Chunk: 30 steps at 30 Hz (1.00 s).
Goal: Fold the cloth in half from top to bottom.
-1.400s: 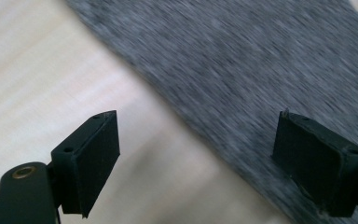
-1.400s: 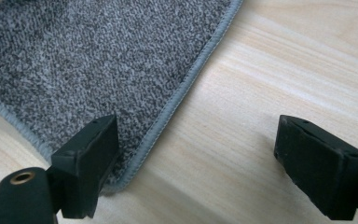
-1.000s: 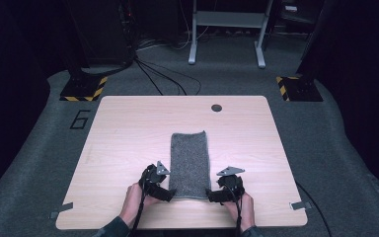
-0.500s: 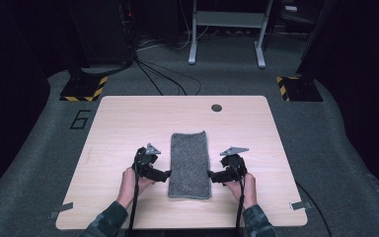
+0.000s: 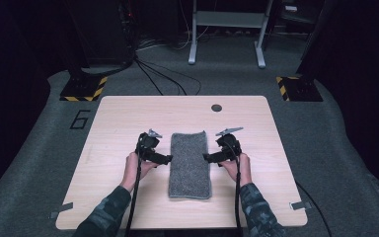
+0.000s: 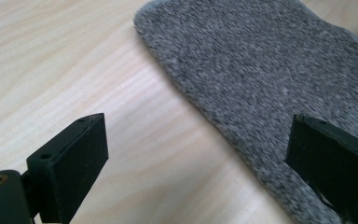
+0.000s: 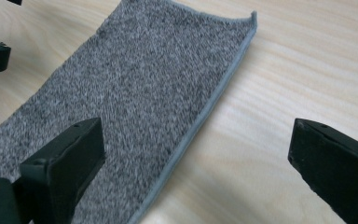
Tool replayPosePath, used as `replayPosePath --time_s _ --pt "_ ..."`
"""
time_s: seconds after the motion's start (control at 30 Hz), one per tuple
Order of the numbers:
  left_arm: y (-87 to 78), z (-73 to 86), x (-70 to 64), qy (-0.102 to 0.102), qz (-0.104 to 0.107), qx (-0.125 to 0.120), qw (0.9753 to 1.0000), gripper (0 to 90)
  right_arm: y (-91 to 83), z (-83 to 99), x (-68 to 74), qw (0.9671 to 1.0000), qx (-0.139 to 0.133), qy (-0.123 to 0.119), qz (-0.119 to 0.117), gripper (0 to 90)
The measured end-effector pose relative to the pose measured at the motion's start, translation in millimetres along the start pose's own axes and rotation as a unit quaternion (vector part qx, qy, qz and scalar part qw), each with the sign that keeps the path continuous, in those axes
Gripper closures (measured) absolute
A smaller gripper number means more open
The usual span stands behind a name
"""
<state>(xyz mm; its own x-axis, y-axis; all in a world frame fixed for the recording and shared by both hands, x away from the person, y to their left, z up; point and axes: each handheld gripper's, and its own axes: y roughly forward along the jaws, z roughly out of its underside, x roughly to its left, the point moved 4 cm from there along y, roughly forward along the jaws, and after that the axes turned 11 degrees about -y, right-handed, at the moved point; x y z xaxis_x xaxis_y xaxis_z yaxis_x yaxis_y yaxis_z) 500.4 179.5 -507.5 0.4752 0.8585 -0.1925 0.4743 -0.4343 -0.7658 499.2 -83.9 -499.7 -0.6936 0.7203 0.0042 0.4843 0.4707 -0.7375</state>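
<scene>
a grey towel (image 5: 190,164), folded into a long narrow strip, lies flat near the middle of the table (image 5: 113,128), its length running away from the person. the left tongs (image 5: 167,159) sit just beside the strip's left long edge and the right tongs (image 5: 206,157) just beside its right long edge, about halfway along. both pairs stand wide, holding nothing: in the left gripper view the jaws straddle the cloth's edge with bare wood between them, and in the right gripper view one jaw hangs over the cloth and the other over the wood.

the towel looks soft, light and limp, with a nubbly pile that should give the jaws good friction. it will likely sag and drape wherever it is not supported, so a single pinch would probably let the rest trail. the bound hem (image 7: 205,114) along the right side, or a corner such as the slightly curled far one (image 7: 251,17), seems the firmest place to bite; the jaws must come low enough to get under the layers.

room is generous: bare wood lies on both sides and beyond the far end, with a small round grommet (image 5: 216,107) well apart. the near end lies close to the table's front edge.
</scene>
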Motion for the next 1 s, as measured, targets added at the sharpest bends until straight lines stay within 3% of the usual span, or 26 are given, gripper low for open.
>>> replayPosePath --time_s 0.17,0.67,0.77,0.83,1.0 --pt "9.7 -9.1 7.0 -0.017 0.003 0.002 0.9998 5.9 10.7 -5.9 -5.9 0.9999 0.007 0.005 -0.008 3.1" --pt "42.5 -47.3 17.6 -0.033 -0.005 0.006 0.9994 9.2 42.2 -31.7 -27.1 0.9995 0.018 0.022 -0.014 6.8" --pt "49.1 -50.8 20.1 -0.031 -0.014 0.01 0.9994 10.7 49.4 -35.6 -32.5 0.9996 0.022 0.016 -0.003 11.9" --pt "52.3 -53.3 22.1 -0.038 -0.014 0.008 0.9992 11.6 54.6 -36.8 -34.2 0.9992 0.026 0.028 -0.011 14.4" --pt "59.4 -58.2 26.4 -0.038 -0.027 0.004 0.9989 15.0 65.9 -42.3 -40.0 0.999 0.027 0.037 0.003 25.8"
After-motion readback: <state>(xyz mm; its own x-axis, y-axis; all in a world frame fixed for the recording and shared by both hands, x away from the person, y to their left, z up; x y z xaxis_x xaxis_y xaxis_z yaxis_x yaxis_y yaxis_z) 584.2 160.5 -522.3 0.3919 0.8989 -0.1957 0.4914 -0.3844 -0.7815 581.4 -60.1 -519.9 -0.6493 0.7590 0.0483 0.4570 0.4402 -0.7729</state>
